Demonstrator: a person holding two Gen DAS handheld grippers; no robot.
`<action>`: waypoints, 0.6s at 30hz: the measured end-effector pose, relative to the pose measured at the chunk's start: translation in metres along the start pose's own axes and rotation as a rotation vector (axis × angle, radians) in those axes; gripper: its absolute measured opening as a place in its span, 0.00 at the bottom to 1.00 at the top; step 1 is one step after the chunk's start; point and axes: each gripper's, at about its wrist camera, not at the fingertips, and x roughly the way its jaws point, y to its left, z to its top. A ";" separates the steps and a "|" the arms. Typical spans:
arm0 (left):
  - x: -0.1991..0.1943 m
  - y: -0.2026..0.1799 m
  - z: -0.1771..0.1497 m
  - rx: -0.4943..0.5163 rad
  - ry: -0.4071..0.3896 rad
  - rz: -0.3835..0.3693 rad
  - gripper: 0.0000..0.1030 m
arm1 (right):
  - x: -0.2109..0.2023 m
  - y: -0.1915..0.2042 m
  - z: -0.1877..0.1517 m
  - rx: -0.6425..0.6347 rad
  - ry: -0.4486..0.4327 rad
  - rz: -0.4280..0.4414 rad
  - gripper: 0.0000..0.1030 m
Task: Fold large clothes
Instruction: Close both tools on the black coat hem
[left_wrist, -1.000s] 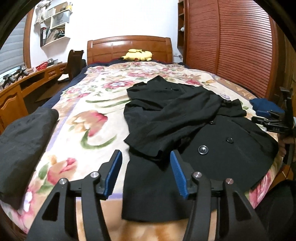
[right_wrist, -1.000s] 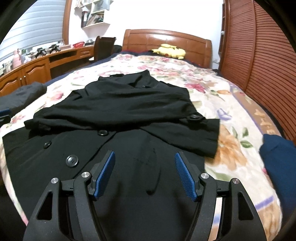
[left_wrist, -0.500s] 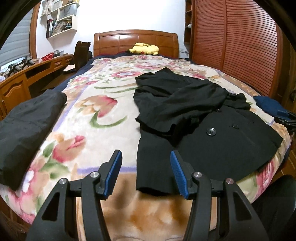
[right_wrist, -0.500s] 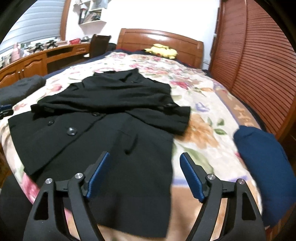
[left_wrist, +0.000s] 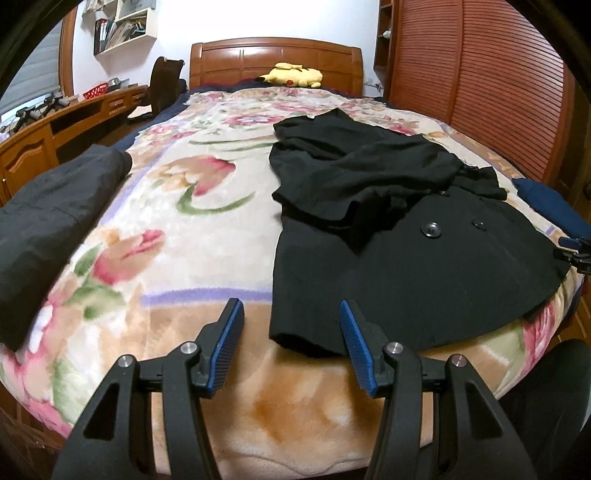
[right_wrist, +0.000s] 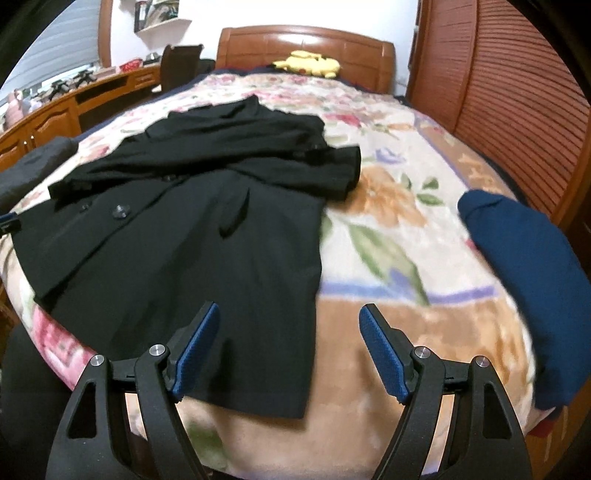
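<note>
- Two grippers, both holding nothing: the left gripper (left_wrist: 291, 323) has its blue-padded jaws spread over the near edge of the bed, and the right gripper (right_wrist: 290, 326) has its jaws spread wider still.
- One black coat (left_wrist: 399, 236) – the thing to fold – lies flat on the floral blanket (left_wrist: 192, 236), its hem towards the foot of the bed and its collar towards the headboard. Both sleeves are laid across the chest.
- The coat's left hem corner lies between the left jaws in that wrist view; the right hem corner (right_wrist: 295, 402) lies between the right jaws, nearer the left pad.
- Two buttons (left_wrist: 431, 229) show plainly on the coat front in the left wrist view.
- Two other folded garments lie on the blanket, apart from the coat – a dark grey one (left_wrist: 48, 221) at the bed's left edge and a navy one (right_wrist: 532, 280) at its right edge.
- One yellow plush toy (left_wrist: 291, 75) rests against the wooden headboard (left_wrist: 273, 55).
- A wooden desk (left_wrist: 55, 122) runs along the left wall, with a chair (left_wrist: 164, 85) at it; slatted wooden doors (left_wrist: 476, 81) stand to the right.
</note>
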 end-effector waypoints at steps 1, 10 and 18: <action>0.000 0.000 -0.001 0.000 -0.003 0.000 0.52 | 0.001 0.000 -0.002 0.003 0.005 0.003 0.77; 0.004 -0.002 -0.001 0.012 -0.015 -0.003 0.49 | 0.008 -0.003 -0.019 0.028 0.040 0.036 0.77; 0.006 -0.015 0.004 0.039 0.004 -0.036 0.04 | 0.005 0.004 -0.023 0.030 0.036 0.074 0.74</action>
